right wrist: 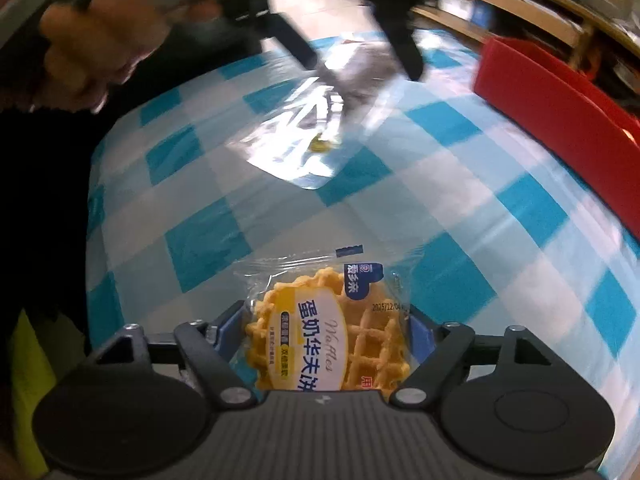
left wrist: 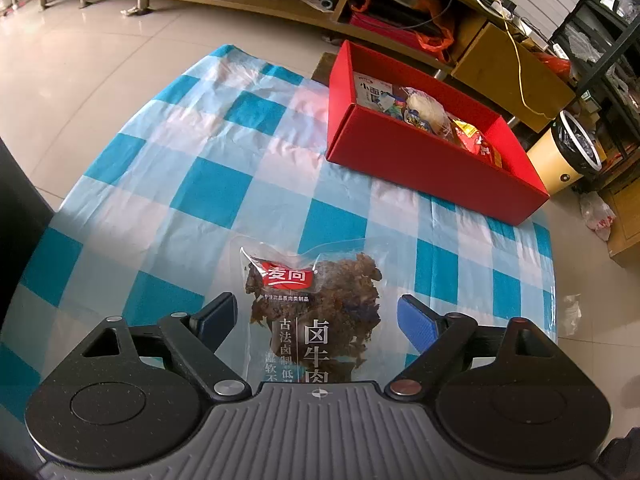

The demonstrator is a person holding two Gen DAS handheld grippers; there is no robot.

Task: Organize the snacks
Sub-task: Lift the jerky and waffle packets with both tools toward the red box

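A clear packet of braised beef point(left wrist: 316, 304) lies on the blue-and-white checked tablecloth point(left wrist: 208, 184). My left gripper point(left wrist: 316, 320) straddles it, open, with a small gap between each pad and the wrapper. The right wrist view shows this gripper point(right wrist: 352, 56) blurred at the top, above the same packet point(right wrist: 352, 80). A waffle packet point(right wrist: 328, 332) sits between the fingers of my right gripper point(right wrist: 324, 320), whose blue pads touch both of its sides. At the back right stands a red box point(left wrist: 420, 168) holding several snack packets. Its wall point(right wrist: 552, 92) is at the right edge of the right wrist view.
The table's rounded edge drops to a tiled floor point(left wrist: 80, 60). A yellow bin point(left wrist: 568, 156) stands beyond the red box, with wooden shelves point(left wrist: 280, 4) and a black rack point(left wrist: 608, 60) behind. A person's hand point(right wrist: 92, 48) holds the left gripper.
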